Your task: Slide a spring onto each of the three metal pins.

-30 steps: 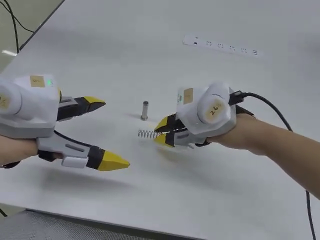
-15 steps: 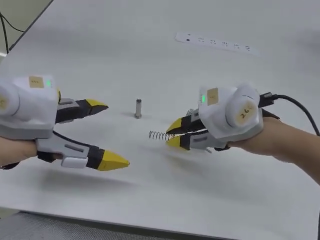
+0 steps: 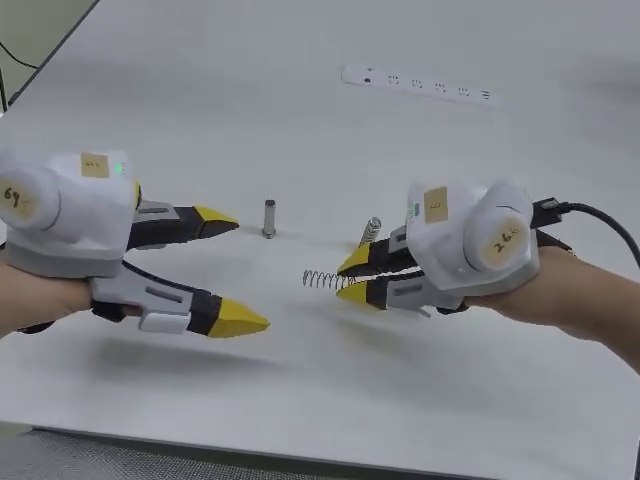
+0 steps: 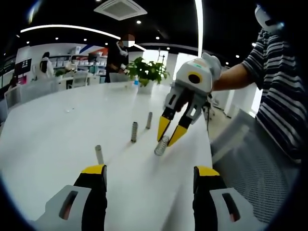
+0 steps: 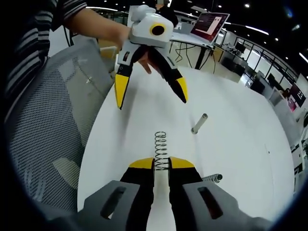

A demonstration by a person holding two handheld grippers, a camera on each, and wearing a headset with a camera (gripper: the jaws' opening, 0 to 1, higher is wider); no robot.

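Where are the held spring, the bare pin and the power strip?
held spring (image 3: 320, 279), head view, middle coils
bare pin (image 3: 269, 218), head view, mid-shaft
power strip (image 3: 415, 84), head view, top face

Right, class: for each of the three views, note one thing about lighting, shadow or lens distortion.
Head view: soft, even light, little distortion, pale shadows on the white table below the left gripper and right gripper. Left gripper view: fisheye curves the table edge; ceiling strip lights glare. Right gripper view: same bulge; the held spring is sharp.
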